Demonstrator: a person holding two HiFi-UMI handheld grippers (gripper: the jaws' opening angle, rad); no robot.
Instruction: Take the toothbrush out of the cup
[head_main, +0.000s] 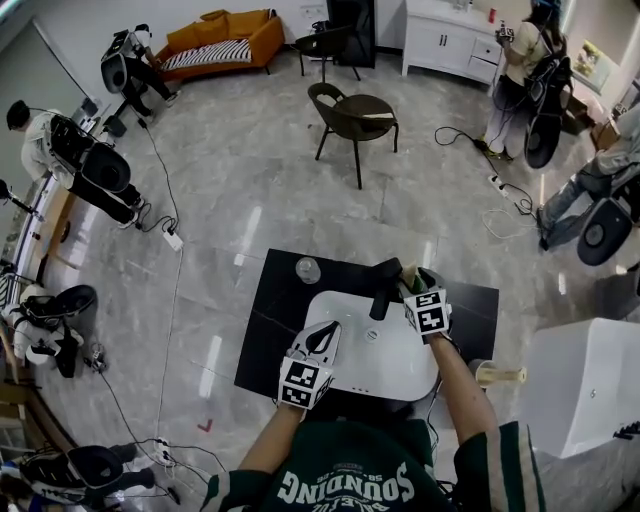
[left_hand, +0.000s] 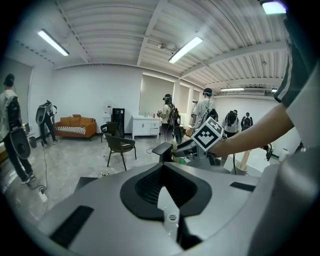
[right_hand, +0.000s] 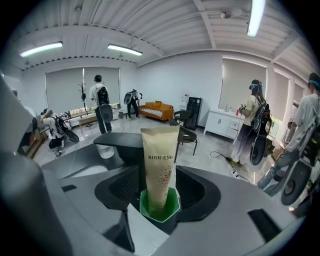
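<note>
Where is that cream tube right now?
Right gripper view: the cream tube stands upright in the green cup between the right gripper's jaws, beside the black faucet.

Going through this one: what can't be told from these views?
- Toothbrush: in no view; in the right gripper view the tube fills the cup, hiding anything behind it.
- Cup, head view: mostly hidden by the right gripper and faucet.
- Cup, left gripper view: only a small green patch shows behind the faucet.
- Tube's lower print: below the cup's rim.
</note>
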